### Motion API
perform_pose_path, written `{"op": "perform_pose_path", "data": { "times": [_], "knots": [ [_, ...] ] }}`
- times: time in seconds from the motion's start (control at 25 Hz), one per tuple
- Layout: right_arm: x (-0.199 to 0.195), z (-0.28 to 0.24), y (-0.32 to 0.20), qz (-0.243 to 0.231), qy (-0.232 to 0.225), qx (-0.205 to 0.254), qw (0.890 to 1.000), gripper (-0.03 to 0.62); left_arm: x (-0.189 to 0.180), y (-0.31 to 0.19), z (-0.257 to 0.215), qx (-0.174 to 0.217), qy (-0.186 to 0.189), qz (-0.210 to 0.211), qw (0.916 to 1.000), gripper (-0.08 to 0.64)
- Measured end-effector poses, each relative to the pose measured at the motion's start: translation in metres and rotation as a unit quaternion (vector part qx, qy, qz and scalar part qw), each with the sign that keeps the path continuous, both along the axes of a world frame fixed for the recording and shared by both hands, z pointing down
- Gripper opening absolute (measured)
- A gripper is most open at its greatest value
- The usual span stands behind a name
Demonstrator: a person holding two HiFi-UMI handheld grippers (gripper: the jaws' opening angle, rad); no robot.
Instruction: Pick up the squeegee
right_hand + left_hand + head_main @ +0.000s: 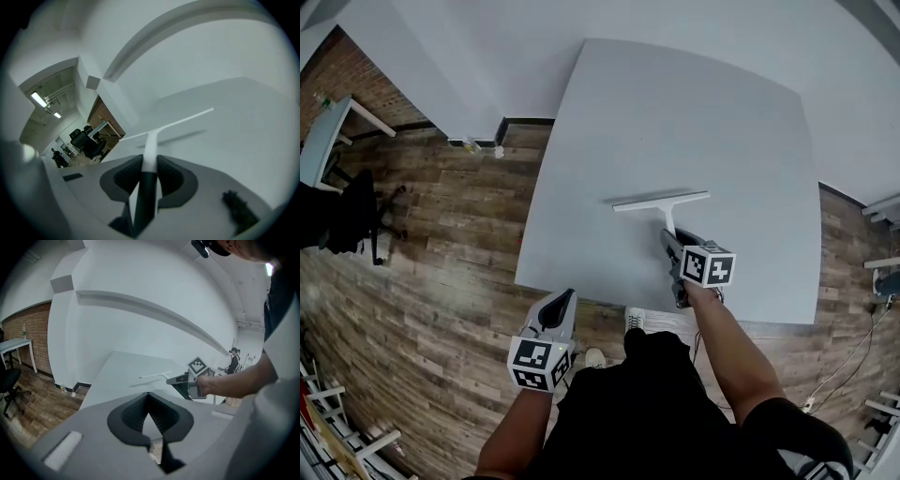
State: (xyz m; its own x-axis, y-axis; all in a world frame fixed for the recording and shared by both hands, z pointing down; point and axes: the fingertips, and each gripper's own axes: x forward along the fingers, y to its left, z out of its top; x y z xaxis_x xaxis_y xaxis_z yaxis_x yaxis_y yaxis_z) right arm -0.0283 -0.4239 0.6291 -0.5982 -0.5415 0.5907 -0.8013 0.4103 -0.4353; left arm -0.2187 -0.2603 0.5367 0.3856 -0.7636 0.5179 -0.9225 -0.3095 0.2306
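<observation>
The squeegee [661, 201] is white, with a long thin blade and a short handle that turns dark at the grip. My right gripper [668, 234] is shut on that handle over the near part of the white table [675, 112]. In the right gripper view the handle [151, 145] runs between the pads and the blade [178, 123] hangs above its own shadow, clear of the tabletop. My left gripper [558, 305] is off the table's near left edge, over the floor, jaws shut and empty. Its own view shows the squeegee [157, 376] and the right gripper [180, 379] ahead to the right.
Wood floor [441, 244] surrounds the table. A desk [323, 131] and a black office chair [352, 211] stand far left. Cables [853, 361] lie at the right. My shoes [635, 319] are at the table's near edge. A person [233, 359] stands far off.
</observation>
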Motion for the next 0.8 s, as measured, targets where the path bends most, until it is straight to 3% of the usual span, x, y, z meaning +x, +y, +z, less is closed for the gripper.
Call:
{"op": "perform_pose_path", "data": {
  "times": [0.28, 0.44, 0.8],
  "knots": [
    [-0.01, -0.062, 0.041, -0.019, -0.023, 0.059, 0.998, 0.101, 0.002, 0.013, -0.018, 0.025, 0.002, 0.017, 0.9995, 0.008],
    [-0.014, -0.093, 0.064, -0.034, -0.026, 0.091, 0.995, 0.101, 0.006, 0.023, -0.022, 0.025, 0.021, 0.029, 0.9991, 0.008],
    [0.004, -0.135, 0.151, -0.009, -0.053, 0.13, 0.99, 0.101, 0.02, 0.088, -0.036, 0.062, 0.017, 0.056, 0.9963, 0.008]
  ]
}}
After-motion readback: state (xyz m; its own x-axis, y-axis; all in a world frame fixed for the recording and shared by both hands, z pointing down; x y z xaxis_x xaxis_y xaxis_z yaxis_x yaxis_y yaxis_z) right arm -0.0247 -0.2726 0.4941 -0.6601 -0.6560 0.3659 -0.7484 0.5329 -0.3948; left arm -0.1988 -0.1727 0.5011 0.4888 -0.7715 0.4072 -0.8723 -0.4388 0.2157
